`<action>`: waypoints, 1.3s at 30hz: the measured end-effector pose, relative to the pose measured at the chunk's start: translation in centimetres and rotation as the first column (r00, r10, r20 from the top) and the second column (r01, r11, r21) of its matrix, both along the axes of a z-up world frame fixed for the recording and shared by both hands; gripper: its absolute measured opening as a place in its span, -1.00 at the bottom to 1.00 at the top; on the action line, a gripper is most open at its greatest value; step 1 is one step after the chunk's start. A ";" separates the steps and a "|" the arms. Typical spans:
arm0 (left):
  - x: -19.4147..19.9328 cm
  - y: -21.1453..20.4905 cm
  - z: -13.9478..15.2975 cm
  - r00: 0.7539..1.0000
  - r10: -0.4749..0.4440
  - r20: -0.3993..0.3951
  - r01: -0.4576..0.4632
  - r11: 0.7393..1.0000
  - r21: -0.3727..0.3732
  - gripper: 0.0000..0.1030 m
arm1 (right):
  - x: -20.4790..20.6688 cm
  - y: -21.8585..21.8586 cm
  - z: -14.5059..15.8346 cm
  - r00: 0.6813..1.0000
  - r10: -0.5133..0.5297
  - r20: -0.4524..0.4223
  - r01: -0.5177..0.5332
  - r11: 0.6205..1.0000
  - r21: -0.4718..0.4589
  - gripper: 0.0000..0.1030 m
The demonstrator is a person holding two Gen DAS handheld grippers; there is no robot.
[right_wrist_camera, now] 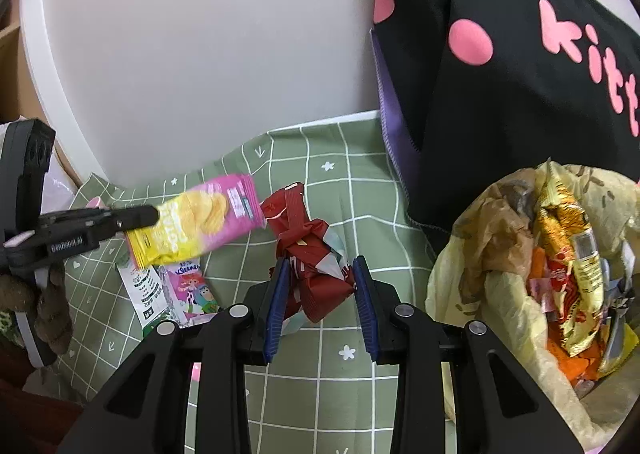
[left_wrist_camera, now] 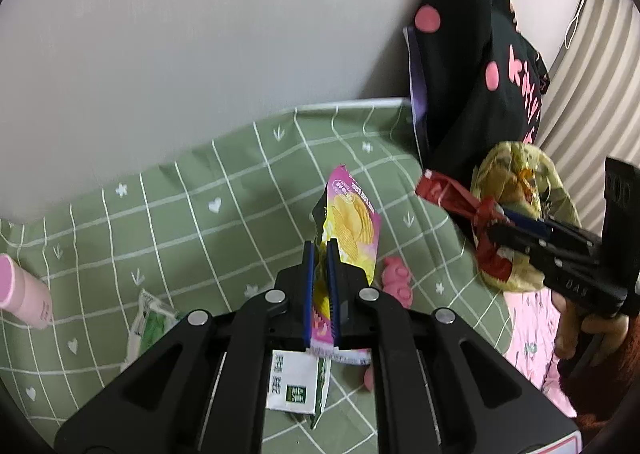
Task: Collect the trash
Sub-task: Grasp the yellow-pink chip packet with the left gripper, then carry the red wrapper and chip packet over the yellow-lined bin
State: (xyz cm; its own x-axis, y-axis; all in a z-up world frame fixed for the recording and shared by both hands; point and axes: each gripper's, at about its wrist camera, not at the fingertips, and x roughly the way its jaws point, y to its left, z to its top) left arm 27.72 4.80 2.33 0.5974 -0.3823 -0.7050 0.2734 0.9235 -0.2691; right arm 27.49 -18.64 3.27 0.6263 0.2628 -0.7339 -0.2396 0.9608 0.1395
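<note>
My left gripper (left_wrist_camera: 320, 250) is shut on a pink and yellow chip bag (left_wrist_camera: 354, 220), which stands up from between the blue pads above the green checked cloth (left_wrist_camera: 200, 214). The right wrist view shows that gripper (right_wrist_camera: 154, 216) at the left, with the chip bag (right_wrist_camera: 208, 222) sticking out sideways. My right gripper (right_wrist_camera: 320, 278) is shut on a crumpled red wrapper (right_wrist_camera: 308, 250). Seen from the left wrist, the right gripper (left_wrist_camera: 492, 232) holds the red wrapper (left_wrist_camera: 448, 192) in front of a yellowish trash bag (left_wrist_camera: 516, 174). That trash bag (right_wrist_camera: 472, 294) gapes open at the right, with several wrappers inside.
A black bag with pink dots (right_wrist_camera: 520, 74) leans on the white wall behind the trash bag. A white and green tissue packet (left_wrist_camera: 298, 386), a cartoon tissue pack (right_wrist_camera: 192, 290), a green and white packet (left_wrist_camera: 148, 326), a pink toy (left_wrist_camera: 396, 278) and a pink bottle (left_wrist_camera: 24, 294) lie on the cloth.
</note>
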 end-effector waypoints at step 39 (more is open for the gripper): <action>3.3 -28.9 6.5 0.798 -0.598 0.081 0.594 0.802 0.069 -0.88 | -8.9 -24.0 9.4 0.819 -0.522 0.240 0.553 0.829 -0.083 -0.40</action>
